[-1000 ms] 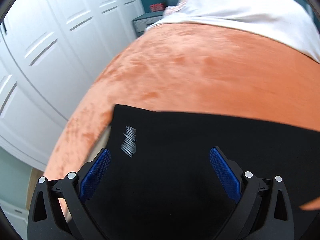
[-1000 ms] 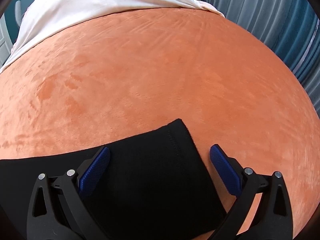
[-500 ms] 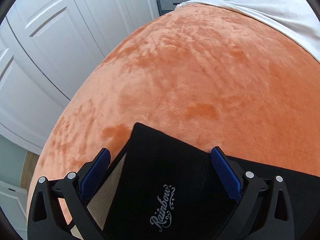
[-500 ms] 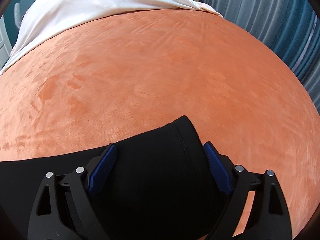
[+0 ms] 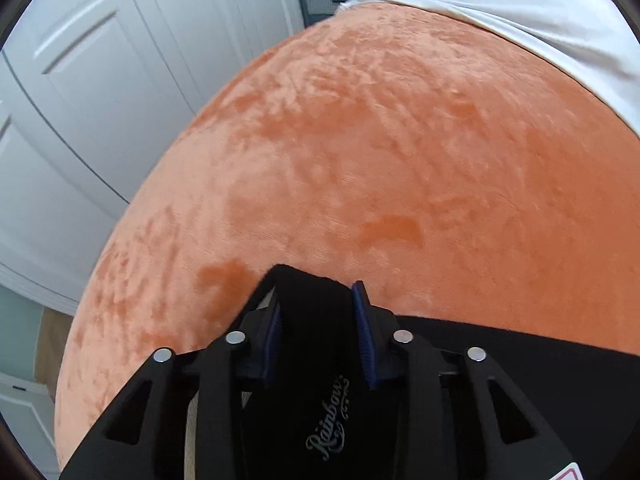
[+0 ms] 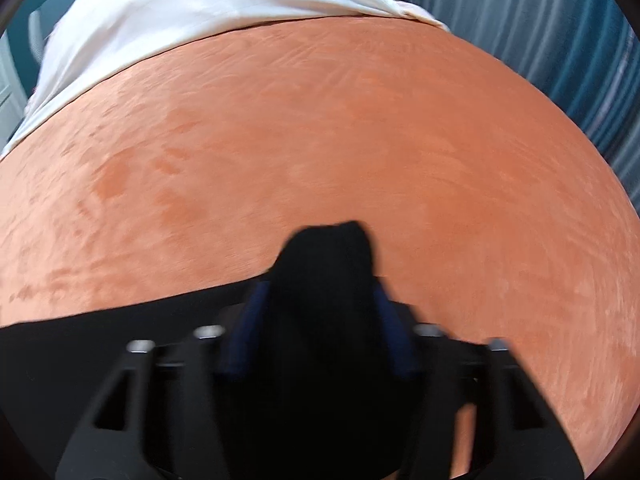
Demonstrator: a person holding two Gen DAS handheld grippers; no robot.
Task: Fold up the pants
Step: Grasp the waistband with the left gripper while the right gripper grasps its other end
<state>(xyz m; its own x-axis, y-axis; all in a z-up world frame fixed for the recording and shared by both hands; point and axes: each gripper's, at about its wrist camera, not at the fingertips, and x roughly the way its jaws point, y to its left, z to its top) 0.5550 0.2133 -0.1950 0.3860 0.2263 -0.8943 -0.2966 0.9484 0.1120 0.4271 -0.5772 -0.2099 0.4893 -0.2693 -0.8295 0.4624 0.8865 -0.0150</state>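
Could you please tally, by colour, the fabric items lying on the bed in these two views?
Black: 1, the pants, bunched in the left claw and the right claw
Orange: 1, the blanket
White: 1, the sheet
Total: 3

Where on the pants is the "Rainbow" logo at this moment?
In the left wrist view, the logo sits low and central on the black pants, just behind the left gripper, on the orange blanket.

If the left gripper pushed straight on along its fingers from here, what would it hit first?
Most likely the orange blanket just past the pinched corner of the black pants, which the left gripper has just been closing on. It points steeply down at the bed; exact depth is unclear.
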